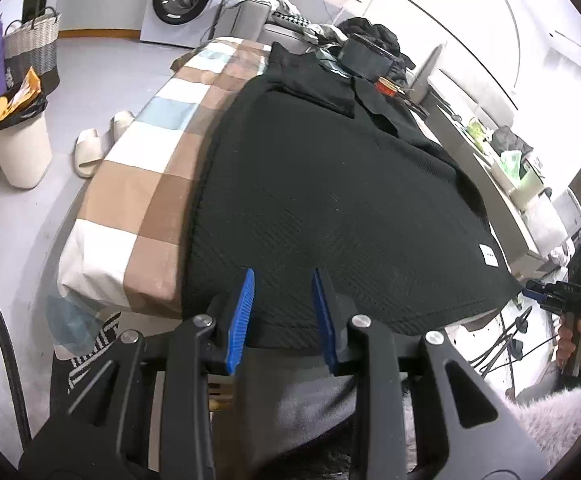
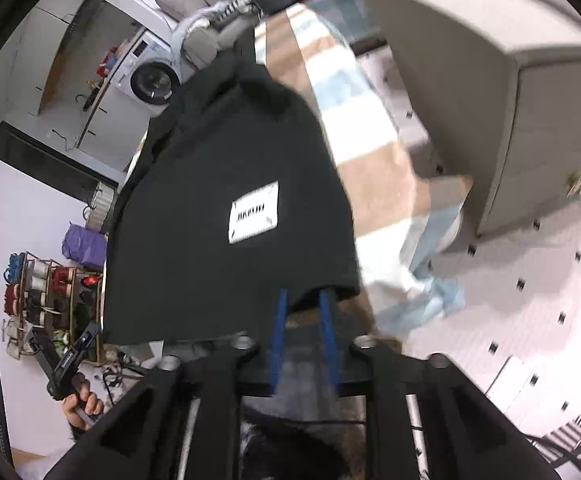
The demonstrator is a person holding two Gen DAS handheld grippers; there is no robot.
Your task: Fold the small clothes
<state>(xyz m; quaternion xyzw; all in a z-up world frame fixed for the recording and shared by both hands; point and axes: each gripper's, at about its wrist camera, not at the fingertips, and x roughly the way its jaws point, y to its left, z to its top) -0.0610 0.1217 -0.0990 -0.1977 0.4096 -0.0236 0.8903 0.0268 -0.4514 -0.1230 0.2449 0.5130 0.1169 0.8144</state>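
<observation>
A black knit garment (image 1: 330, 200) lies spread flat on a table under a checked cloth (image 1: 138, 200), its hem hanging over the near edge. A white label (image 1: 489, 256) sits near its right hem corner. My left gripper (image 1: 283, 274) is at the middle of the hem, its blue pads (image 1: 244, 320) apart and the fabric flat behind them. In the right wrist view the garment (image 2: 218, 160) and its label (image 2: 254, 212) fill the centre. My right gripper (image 2: 302, 294) stands at the hem corner, jaws apart, tips under the fabric edge. Each gripper also shows in the other's view: the right gripper (image 1: 530, 292) and the left gripper (image 2: 86, 336).
A black box (image 1: 364, 58) and dark clothes sit at the table's far end. On the floor to the left are a full bin (image 1: 18, 152), slippers (image 1: 90, 148), a woven basket (image 1: 30, 48) and a washing machine (image 1: 182, 0). A grey cabinet (image 2: 490, 80) stands right of the table.
</observation>
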